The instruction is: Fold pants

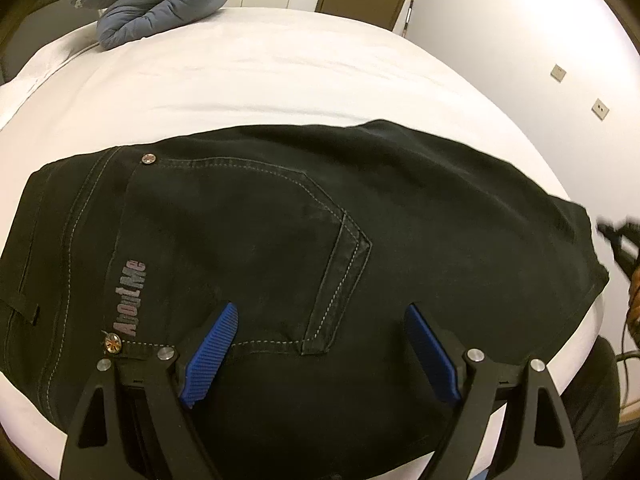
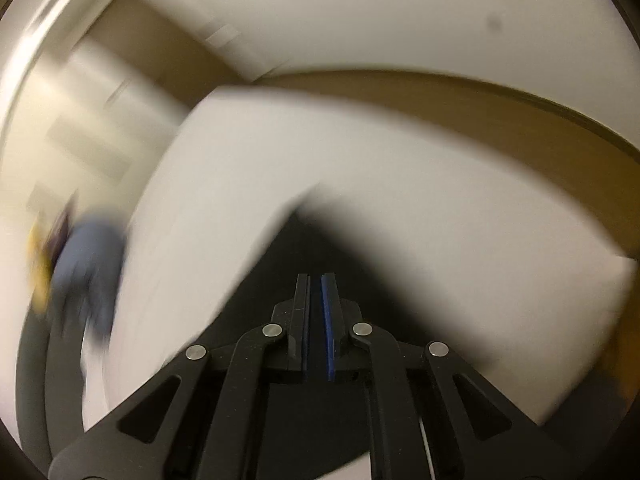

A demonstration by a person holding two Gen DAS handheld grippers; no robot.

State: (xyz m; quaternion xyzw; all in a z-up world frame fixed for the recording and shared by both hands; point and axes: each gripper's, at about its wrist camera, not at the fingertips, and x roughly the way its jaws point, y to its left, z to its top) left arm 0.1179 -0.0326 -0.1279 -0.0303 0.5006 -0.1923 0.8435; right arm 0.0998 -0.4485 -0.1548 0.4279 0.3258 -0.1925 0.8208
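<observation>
A white bed (image 1: 280,80) in a pale-walled room carries black pants (image 1: 280,220) near its front edge.

The left gripper (image 1: 320,316) hovers above the pocket, jaws wide and empty; the right gripper (image 2: 316,280) shows jaws nearly shut, apparently gripping nothing, over blurred dark cloth.

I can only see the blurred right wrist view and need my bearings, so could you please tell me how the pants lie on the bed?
Observer: The black pants lie flat on the white bed, back pocket up.
Operator: Is the left gripper holding them?
Observer: No, the left gripper is open above the pocket's lower edge, nothing between its pads.
Operator: Anything else on the bed?
Observer: A rolled blue quilt at the far corner, apart from the pants.
</observation>
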